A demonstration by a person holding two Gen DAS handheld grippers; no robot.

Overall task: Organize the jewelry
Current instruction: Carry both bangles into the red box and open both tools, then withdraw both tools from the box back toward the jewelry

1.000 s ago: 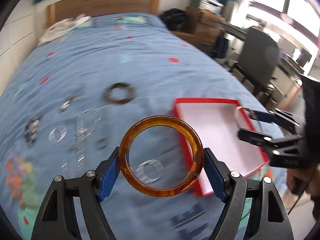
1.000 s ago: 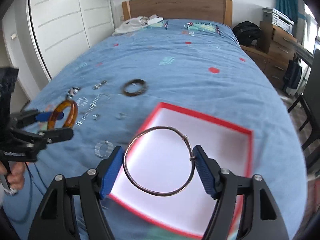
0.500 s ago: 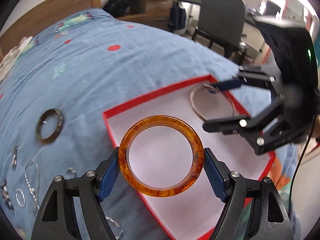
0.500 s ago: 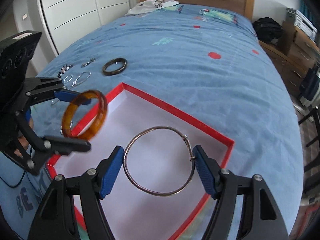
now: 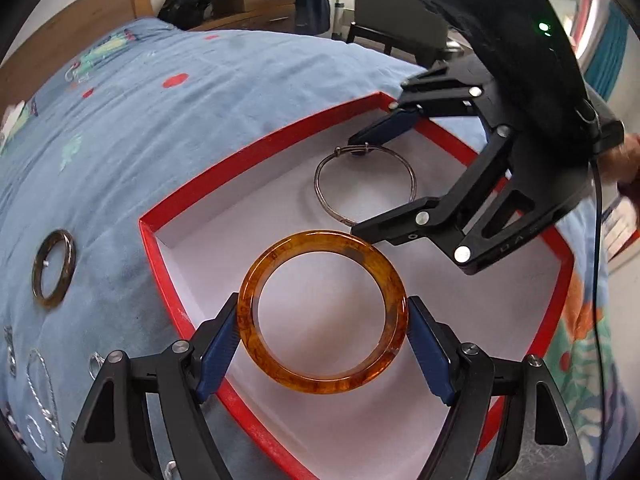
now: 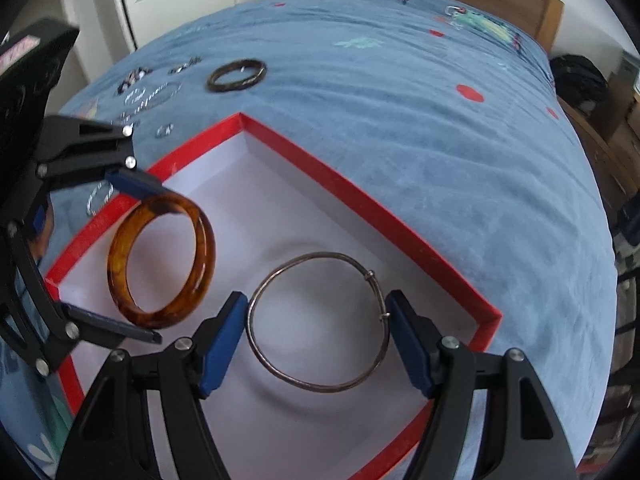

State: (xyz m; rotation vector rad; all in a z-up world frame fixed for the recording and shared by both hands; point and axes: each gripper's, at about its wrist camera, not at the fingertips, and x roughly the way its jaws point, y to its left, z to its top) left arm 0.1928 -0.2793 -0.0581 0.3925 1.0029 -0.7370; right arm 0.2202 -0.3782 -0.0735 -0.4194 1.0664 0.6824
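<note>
Left hand-held gripper (image 5: 323, 338) angles steeply down, clamped on the amber bangle (image 5: 323, 312) over the red box (image 5: 160, 264). Right hand-held gripper (image 6: 316, 332) tilts alongside, gripping the wire bangle (image 6: 318, 320).

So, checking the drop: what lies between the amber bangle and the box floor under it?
Nothing: bare white box floor shows through the amber bangle, seen in the left wrist view.
</note>
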